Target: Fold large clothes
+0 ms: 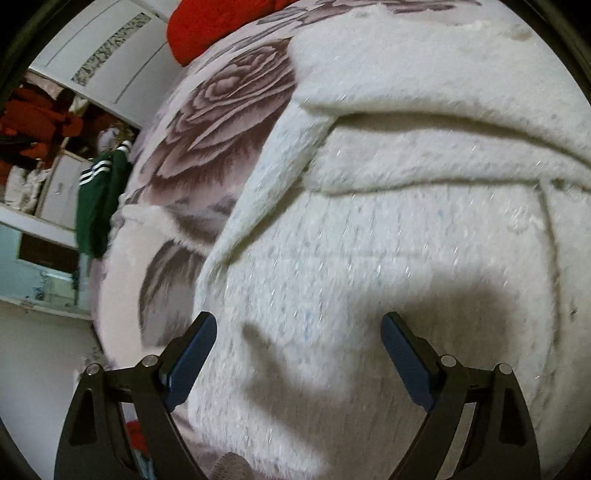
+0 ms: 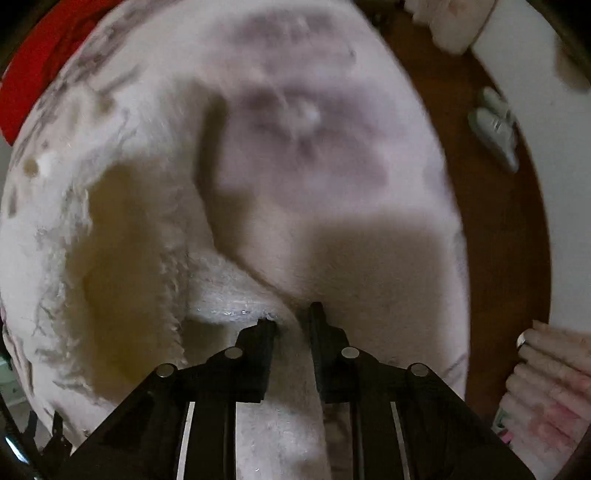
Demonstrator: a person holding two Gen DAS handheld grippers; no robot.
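Observation:
A large white fluffy garment lies spread on a bed, with a folded band across its upper part. My left gripper hangs just above it, its blue-padded fingers wide apart, open and holding nothing. In the right wrist view the picture is blurred. There my right gripper points down with its black fingers close together, shut on a ridge of the white garment. More of the same garment bunches up to the left of it.
A pale blanket with large brownish roses covers the bed. Red fabric lies at its far end. A green jacket with white stripes hangs beside white cabinets. To the right are wooden floor, grey slippers and pink ribbed fabric.

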